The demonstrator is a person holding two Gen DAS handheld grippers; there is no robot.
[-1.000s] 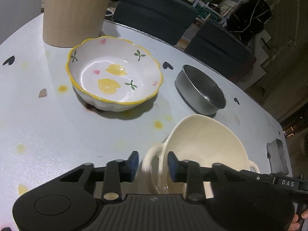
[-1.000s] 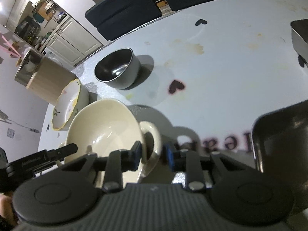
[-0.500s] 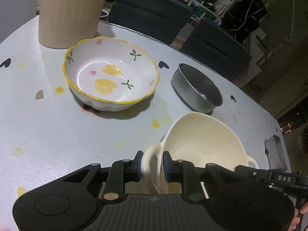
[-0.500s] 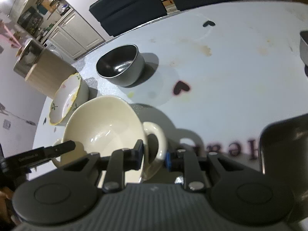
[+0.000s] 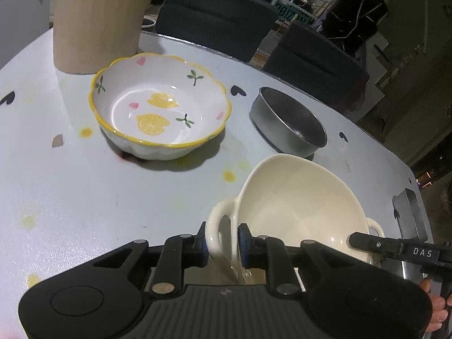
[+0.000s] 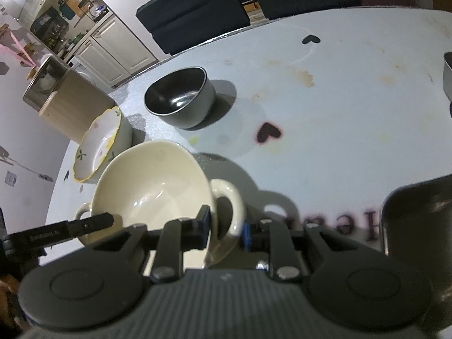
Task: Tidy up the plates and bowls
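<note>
Left claw [image 5: 221, 240] is clamped nearly closed on one loop handle of the cream bowl [image 5: 299, 206]; right claw [image 6: 224, 231] is pinched the same way on the opposite handle [image 6: 226, 197]. The bowl sits at the near edge of the bench [image 5: 84, 197], between both claws, and I cannot tell whether its base is on the surface or just off it. My worry is the grip: glazed, rounded handles held by narrow pads could let the bowl twist or slip if one hand rises ahead of the other. Beyond it, the lemon-pattern bowl [image 5: 159, 115] lies far left and the metal bowl [image 5: 288, 124] far right, both near enough that a swinging carry could clip a rim. The wooden canister [image 5: 99, 19] stands behind.
</note>
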